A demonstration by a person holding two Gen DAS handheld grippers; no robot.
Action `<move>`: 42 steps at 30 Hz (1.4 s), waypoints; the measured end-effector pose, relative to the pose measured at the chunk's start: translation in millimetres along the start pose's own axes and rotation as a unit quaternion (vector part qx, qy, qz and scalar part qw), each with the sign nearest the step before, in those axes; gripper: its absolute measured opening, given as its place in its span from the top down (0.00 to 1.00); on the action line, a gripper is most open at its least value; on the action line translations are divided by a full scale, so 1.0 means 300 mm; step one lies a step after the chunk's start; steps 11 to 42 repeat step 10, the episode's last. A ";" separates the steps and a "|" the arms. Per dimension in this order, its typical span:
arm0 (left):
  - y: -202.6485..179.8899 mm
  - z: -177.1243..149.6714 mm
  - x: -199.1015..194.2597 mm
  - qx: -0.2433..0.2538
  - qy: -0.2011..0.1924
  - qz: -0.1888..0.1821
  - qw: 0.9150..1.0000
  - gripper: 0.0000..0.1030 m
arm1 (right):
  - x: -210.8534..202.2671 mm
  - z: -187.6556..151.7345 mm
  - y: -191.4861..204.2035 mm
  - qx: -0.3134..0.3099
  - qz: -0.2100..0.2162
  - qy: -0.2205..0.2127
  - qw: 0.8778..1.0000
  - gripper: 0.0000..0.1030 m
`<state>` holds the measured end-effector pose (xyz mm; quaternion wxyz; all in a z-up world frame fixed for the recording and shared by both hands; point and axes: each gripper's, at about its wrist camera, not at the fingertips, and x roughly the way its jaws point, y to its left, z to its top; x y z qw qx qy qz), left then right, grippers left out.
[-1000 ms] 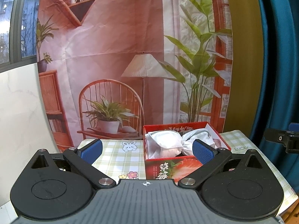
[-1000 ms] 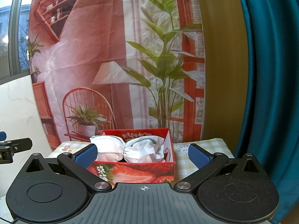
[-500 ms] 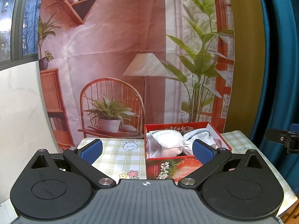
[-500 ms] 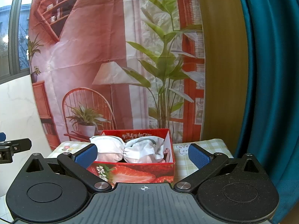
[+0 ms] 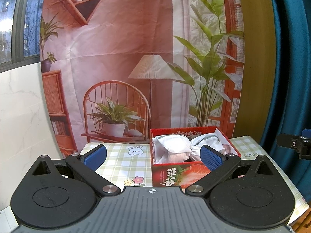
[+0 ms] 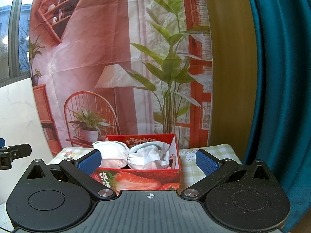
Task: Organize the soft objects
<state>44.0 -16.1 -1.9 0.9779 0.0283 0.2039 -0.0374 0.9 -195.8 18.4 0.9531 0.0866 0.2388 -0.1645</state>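
A red strawberry-print box stands on the checked tablecloth. Inside it lie white soft bundles, two rounded lumps side by side. My left gripper is open with nothing between its blue pads; the box is ahead and to its right. My right gripper is also open and empty, and the box sits straight ahead between its fingers, some way off. Each gripper shows at the edge of the other's view: the right gripper and the left gripper.
A printed backdrop of a room hangs behind the table. A teal curtain hangs at the right. A white marble-look wall stands at the left. The tablecloth's right edge drops off near the curtain.
Both views have shifted very slightly; the box looks a touch closer. Both grippers stay open and empty.
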 end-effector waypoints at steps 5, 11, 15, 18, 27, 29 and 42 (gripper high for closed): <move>0.000 -0.002 0.000 0.000 -0.001 0.000 1.000 0.00 | 0.000 -0.001 0.001 0.000 0.000 0.000 1.000 0.00; 0.001 -0.001 0.000 0.000 0.000 0.000 1.000 0.00 | 0.001 0.004 -0.010 0.000 -0.001 0.001 1.000 0.00; 0.001 -0.001 0.000 0.000 0.000 0.000 1.000 0.00 | 0.001 0.004 -0.010 0.000 -0.001 0.001 1.000 0.00; 0.001 -0.001 0.000 0.000 0.000 0.000 1.000 0.00 | 0.001 0.004 -0.010 0.000 -0.001 0.001 1.000 0.00; 0.001 -0.001 0.000 0.000 0.000 0.000 1.000 0.00 | 0.001 0.004 -0.010 0.000 -0.001 0.001 1.000 0.00; 0.001 -0.001 0.000 0.000 0.000 0.000 1.000 0.00 | 0.001 0.004 -0.010 0.000 -0.001 0.001 1.000 0.00; 0.001 -0.001 0.000 0.000 0.000 0.000 1.000 0.00 | 0.001 0.004 -0.010 0.000 -0.001 0.001 1.000 0.00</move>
